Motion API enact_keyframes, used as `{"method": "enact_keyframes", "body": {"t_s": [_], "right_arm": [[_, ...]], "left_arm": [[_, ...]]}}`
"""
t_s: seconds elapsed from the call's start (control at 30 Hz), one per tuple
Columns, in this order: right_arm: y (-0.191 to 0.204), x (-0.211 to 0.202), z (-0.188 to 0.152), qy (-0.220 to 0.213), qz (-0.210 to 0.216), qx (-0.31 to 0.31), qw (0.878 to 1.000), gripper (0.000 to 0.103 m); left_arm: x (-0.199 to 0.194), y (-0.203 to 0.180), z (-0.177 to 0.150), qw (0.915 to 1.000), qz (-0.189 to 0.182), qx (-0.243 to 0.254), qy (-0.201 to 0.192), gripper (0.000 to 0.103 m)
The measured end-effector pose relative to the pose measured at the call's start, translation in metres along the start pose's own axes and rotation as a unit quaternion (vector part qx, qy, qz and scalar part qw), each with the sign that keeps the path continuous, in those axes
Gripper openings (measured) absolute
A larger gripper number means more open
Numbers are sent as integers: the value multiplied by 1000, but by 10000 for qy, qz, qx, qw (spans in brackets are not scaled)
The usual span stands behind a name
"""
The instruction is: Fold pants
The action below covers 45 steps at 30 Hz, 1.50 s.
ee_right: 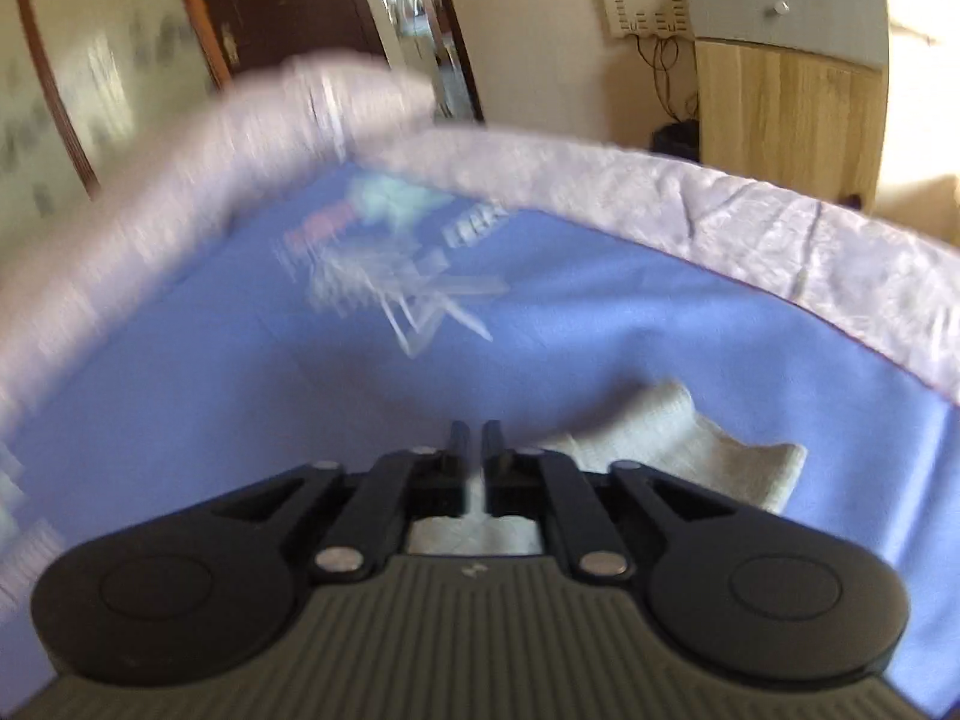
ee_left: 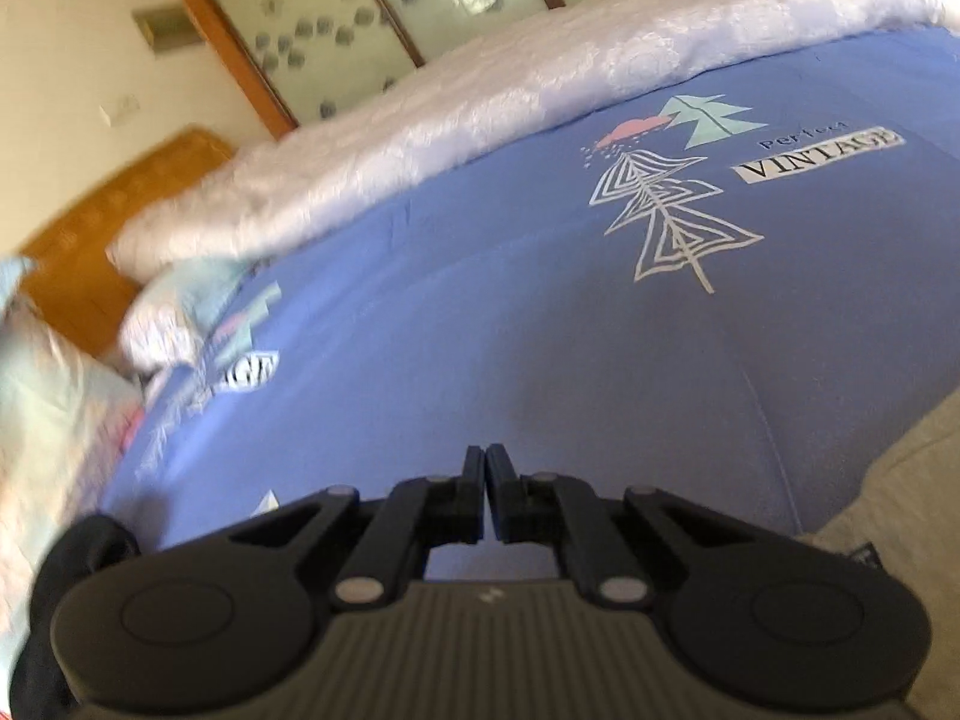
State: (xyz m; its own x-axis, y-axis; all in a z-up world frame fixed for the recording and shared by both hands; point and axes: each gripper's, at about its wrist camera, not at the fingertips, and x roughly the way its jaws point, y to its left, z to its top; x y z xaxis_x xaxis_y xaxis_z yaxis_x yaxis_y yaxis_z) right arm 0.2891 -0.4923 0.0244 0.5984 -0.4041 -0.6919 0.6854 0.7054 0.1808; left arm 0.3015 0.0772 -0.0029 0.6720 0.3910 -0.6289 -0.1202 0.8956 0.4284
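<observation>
Blue printed bed sheet, pale quilt along its far edge. Pants, beige and soft, lie bunched just beyond your right claw; its jaws are nearly closed, a grip can't be confirmed. Left claw clenched empty. Limp, light knit: pinch the waistband corners.

A blue bed sheet printed with trees and the word "VINTAGE", a pale quilt along its far edge, pillows far left, a wooden cabinet far right.
</observation>
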Motion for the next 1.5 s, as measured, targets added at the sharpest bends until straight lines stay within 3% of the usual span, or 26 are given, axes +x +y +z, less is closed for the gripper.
{"method": "enact_keyframes", "body": {"t_s": [0.03,0.13,0.2,0.27,0.33,0.37,0.43,0.57,0.7,0.73,0.8,0.83,0.93,1.03,1.1,1.17,1.23,1.3,1.33,1.37,1.4,1.5], "right_arm": [[-1,0,-1,205,53,-24,9998,31],[-17,-34,-11,155,872,362,9954,32],[-21,-57,-23,618,1715,414,9824,32],[-22,-82,-44,1243,2708,487,9533,32],[-17,-108,-72,1859,3555,367,9153,32],[-13,-123,-87,2036,3874,260,8988,32],[-1,-150,-118,2219,4297,-139,8752,33],[27,-173,-167,2509,4567,-645,8511,37],[52,-172,-195,2540,4435,-911,8547,47],[56,-174,-203,2525,4379,-1036,8566,50],[65,-167,-207,2514,4256,-1212,8608,51],[70,-165,-209,2464,4242,-1262,8622,50],[84,-163,-216,2187,4196,-1341,8707,51],[91,-155,-218,2214,4270,-1099,8698,51],[86,-153,-219,2190,4308,-952,8703,51],[83,-152,-219,2123,4321,-869,8722,51],[85,-150,-219,2061,4299,-803,8754,51],[88,-149,-218,2015,4286,-849,8767,49],[91,-149,-217,2004,4260,-911,8775,42],[94,-149,-217,2019,4249,-1004,8767,13],[96,-149,-216,2074,4233,-1119,8748,7],[93,-160,-209,2102,4206,-1204,8743,6]], "left_arm": [[-4,4,-3,9999,-73,22,-69,8],[-21,19,-21,9994,-56,317,-151,17],[-28,40,-36,9997,-95,245,-20,24],[-28,68,-45,9994,-252,-94,221,31],[-29,95,-52,9967,-453,-543,404,52],[-30,110,-57,9939,-577,-808,470,56],[-29,136,-65,9854,-879,-1335,582,65],[-15,159,-74,9611,-1680,-1998,901,78],[0,152,-78,9464,-2112,-2213,1035,80],[3,149,-79,9421,-2234,-2264,1059,75],[2,140,-79,9399,-2403,-2210,998,67],[0,135,-77,9418,-2443,-2115,929,67],[-13,126,-74,9440,-2598,-1921,676,74],[-24,132,-73,9367,-2806,-2043,464,86],[-27,137,-74,9308,-2910,-2174,404,86],[-26,132,-74,9376,-2770,-2058,429,76],[-22,118,-74,9551,-2398,-1650,555,46],[-21,106,-76,9666,-2119,-1341,538,41],[-24,103,-75,9710,-1994,-1240,457,38],[-27,100,-74,9750,-1859,-1155,387,34],[-30,99,-72,9785,-1710,-1112,319,18],[-32,113,-69,9808,-1366,-1377,209,14]]}}
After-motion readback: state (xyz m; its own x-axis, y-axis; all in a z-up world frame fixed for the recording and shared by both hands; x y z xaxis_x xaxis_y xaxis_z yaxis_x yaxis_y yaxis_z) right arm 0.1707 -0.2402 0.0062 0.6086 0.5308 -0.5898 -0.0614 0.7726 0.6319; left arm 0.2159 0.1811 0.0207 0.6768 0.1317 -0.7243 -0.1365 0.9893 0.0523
